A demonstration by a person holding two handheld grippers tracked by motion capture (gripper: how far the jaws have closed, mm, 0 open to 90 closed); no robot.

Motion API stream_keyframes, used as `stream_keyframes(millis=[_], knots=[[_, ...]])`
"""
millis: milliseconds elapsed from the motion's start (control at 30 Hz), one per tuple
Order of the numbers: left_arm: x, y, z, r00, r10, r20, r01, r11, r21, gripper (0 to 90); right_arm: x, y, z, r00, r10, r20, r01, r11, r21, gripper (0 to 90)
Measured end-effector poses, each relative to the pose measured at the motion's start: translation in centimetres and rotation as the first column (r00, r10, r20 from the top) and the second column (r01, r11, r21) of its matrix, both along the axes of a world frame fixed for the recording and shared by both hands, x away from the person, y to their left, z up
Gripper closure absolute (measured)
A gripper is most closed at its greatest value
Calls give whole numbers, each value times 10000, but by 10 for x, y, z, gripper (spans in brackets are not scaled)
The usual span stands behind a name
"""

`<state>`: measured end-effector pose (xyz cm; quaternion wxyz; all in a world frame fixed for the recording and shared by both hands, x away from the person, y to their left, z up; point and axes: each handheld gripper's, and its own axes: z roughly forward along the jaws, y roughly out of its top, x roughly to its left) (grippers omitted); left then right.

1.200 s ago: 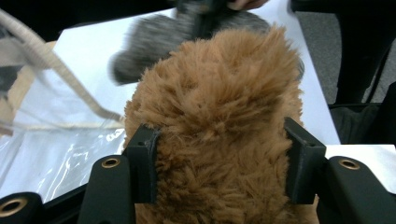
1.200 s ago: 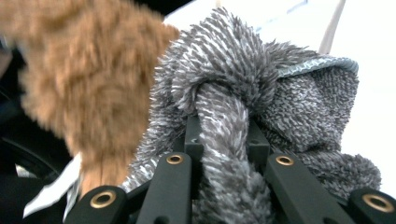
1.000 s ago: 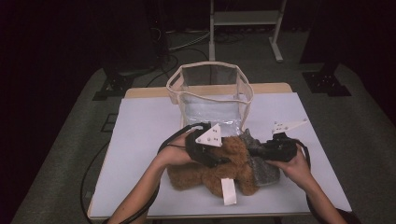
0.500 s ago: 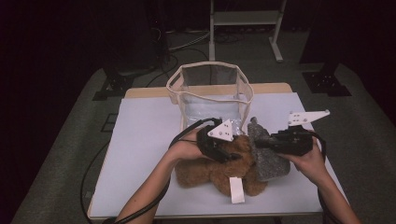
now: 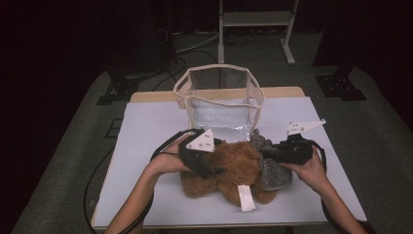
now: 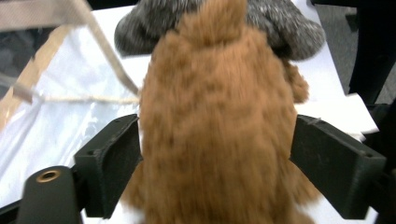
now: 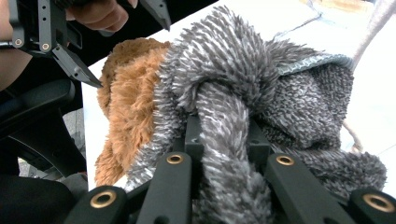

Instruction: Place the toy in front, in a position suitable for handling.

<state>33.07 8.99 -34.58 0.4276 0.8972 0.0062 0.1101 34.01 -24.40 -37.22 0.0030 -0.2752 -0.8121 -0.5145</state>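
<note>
**A:** Brown fur first. From the high view I see the brown plush cloth (image 5: pixel 229 168) heaped on the white counter (image 5: pixel 146 131), near its front edge, with the grey plush cloth (image 5: pixel 272 168) touching its right side. The clear bag (image 5: pixel 219 100) stands open just behind both. My left hand-held gripper (image 5: pixel 207 163) sits on the brown heap; my right hand-held gripper (image 5: pixel 270 153) reaches into the grey one.

**B:** And along the left one?

**A:** In the left gripper view its jaws have just been opening. They stand wide on either side of the brown plush cloth (image 6: pixel 217 126), which fills the gap between them; whether the pads press on it I cannot tell. I judge the fur could slump out before I close again, or I could catch a thin tuft that slips.

**B:** The right?

**A:** In the right gripper view the jaws are clamped tight on a twisted fold of grey plush cloth (image 7: pixel 224 121). The brown plush cloth (image 7: pixel 128 102) lies against it, so lifting may drag both, or snag the bag's strap.

**B:** The room?

**A:** Dark, with grey carpet (image 5: pixel 380 126), cables and a metal stand (image 5: pixel 255 19) behind the counter.
</note>
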Motion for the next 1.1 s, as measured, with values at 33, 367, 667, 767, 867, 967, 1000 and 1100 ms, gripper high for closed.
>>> stream_keyframes(millis=[33,367,667,767,867,967,1000,1100], knots=[[-2,6,-3,10000,51,-3,-51,10000,-23,125,0,0,0,10000,-5,9,5,10000,-4,767],[-6,48,-45,9953,810,-525,-827,9961,-306,53,-1,1,1,10000,40,20,-39,9998,-213,767],[-8,67,-63,9891,1134,-938,-1224,9879,-957,16,-1,5,-2,9999,165,16,-164,9993,-350,766],[-10,62,-68,9910,1102,-764,-1163,9900,-802,0,-1,5,-5,9998,175,-67,-177,9992,-360,766],[-14,56,-68,9913,1257,-377,-1278,9900,-594,104,0,6,-11,9995,159,-260,-165,9996,-242,767],[-17,53,-61,9926,1208,-143,-1215,9902,-685,279,1,1,-18,9980,160,-615,-142,9995,290,770],[-17,52,-59,9930,1174,-130,-1180,9901,-757,305,1,-2,-18,9975,189,-674,-150,9982,579,771],[-15,43,-52,9953,969,-45,-969,9908,-943,340,0,-8,-10,9978,155,-641,-93,9953,964,774]])
